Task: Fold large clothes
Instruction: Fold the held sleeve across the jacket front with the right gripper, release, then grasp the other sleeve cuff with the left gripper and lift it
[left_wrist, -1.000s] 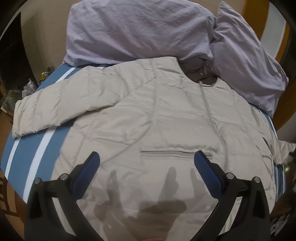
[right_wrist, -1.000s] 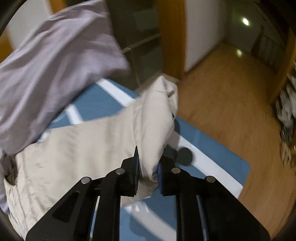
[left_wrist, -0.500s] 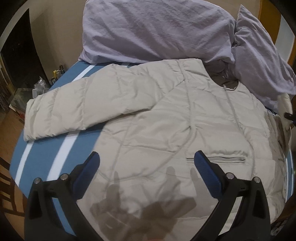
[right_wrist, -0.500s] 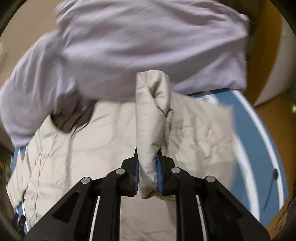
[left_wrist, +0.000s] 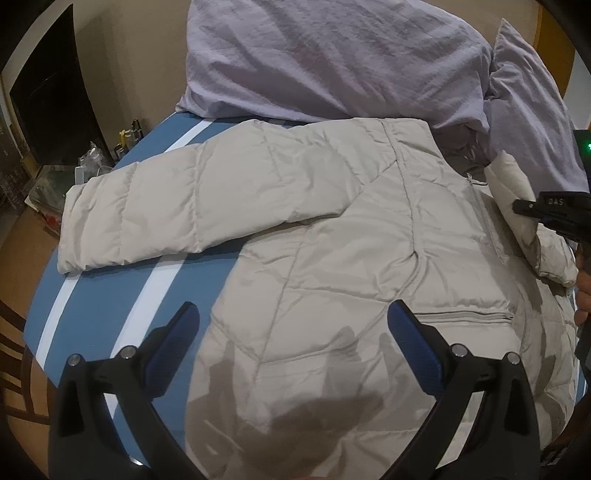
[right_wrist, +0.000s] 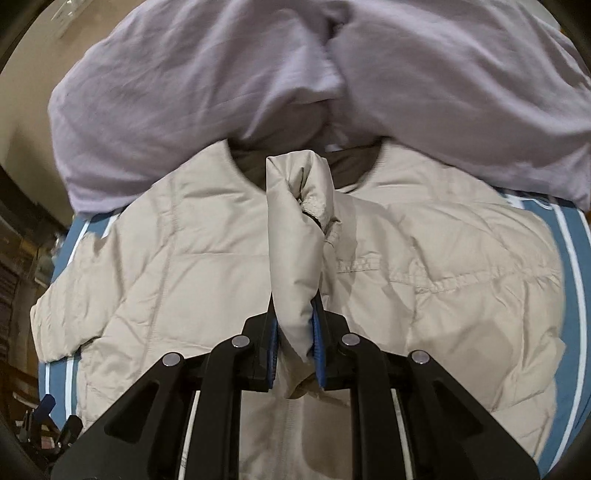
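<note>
A beige quilted jacket (left_wrist: 351, 258) lies front up on a blue bed with white stripes (left_wrist: 110, 302). Its left sleeve (left_wrist: 177, 206) stretches out flat toward the bed's left edge. My left gripper (left_wrist: 291, 325) is open and empty, hovering above the jacket's lower hem. My right gripper (right_wrist: 294, 325) is shut on the cuff end of the right sleeve (right_wrist: 295, 221) and holds it folded over the jacket's chest (right_wrist: 207, 258), near the collar. The right gripper also shows in the left wrist view (left_wrist: 554, 210), at the right edge, with the sleeve (left_wrist: 513, 195) in it.
Two lilac pillows (left_wrist: 332, 62) lie at the head of the bed, touching the jacket's collar; they also fill the top of the right wrist view (right_wrist: 258, 74). A cluttered low stand (left_wrist: 88, 166) sits beyond the bed's left edge. Wooden floor (left_wrist: 22, 251) lies to the left.
My right gripper has carried the right sleeve from the bed's outer side inward over the jacket's chest. My left gripper has drifted left over the hem and stayed open.
</note>
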